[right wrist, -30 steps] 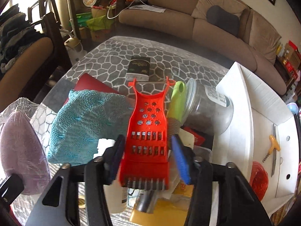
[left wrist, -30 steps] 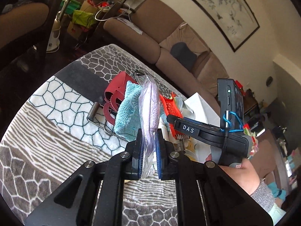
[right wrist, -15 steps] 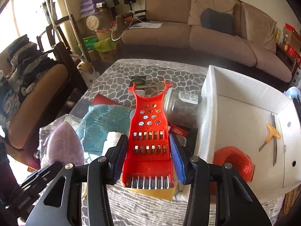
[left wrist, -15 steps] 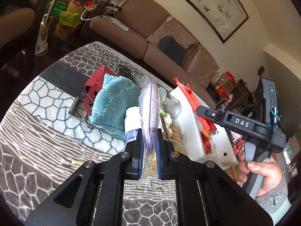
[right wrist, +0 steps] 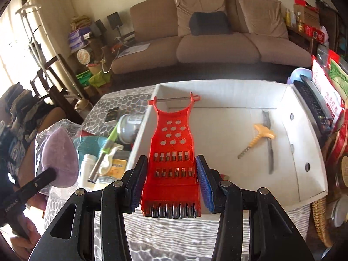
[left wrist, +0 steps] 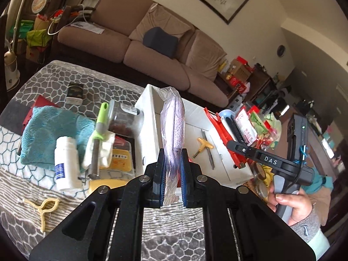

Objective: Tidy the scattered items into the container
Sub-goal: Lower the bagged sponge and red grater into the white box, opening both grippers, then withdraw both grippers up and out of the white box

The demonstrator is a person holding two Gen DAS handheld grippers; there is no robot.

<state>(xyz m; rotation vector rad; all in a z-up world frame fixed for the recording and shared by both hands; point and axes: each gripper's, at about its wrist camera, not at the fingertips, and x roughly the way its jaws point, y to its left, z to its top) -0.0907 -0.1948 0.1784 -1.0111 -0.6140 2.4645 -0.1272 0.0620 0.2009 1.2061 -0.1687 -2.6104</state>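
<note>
My left gripper [left wrist: 173, 174] is shut on a purple sponge in clear wrap [left wrist: 174, 126], held upright above the table by the near left side of the white box [left wrist: 150, 130]. My right gripper [right wrist: 171, 182] is shut on a red plastic grater [right wrist: 171, 152], which hangs over the box's floor [right wrist: 228, 134]. In the left wrist view the grater [left wrist: 219, 128] shows edge-on at the box's right side. The sponge [right wrist: 59, 154] shows at the left of the right wrist view. A yellow-handled corkscrew [right wrist: 258, 137] and a metal blade [right wrist: 268, 141] lie inside the box.
Left of the box lie a teal towel [left wrist: 50, 134], a white bottle [left wrist: 65, 163], a green-handled tool [left wrist: 101, 121], a jar [left wrist: 124, 119], a yellow packet [left wrist: 117, 163] and a small black box [left wrist: 75, 91]. A cream clip [left wrist: 45, 206] lies near the front. Snack packets [left wrist: 256, 128] crowd the box's right.
Both grippers have risen and swung right, away from the pile, each keeping its item. The grater now hangs over the white box and the sponge is at the box's near left side.
</note>
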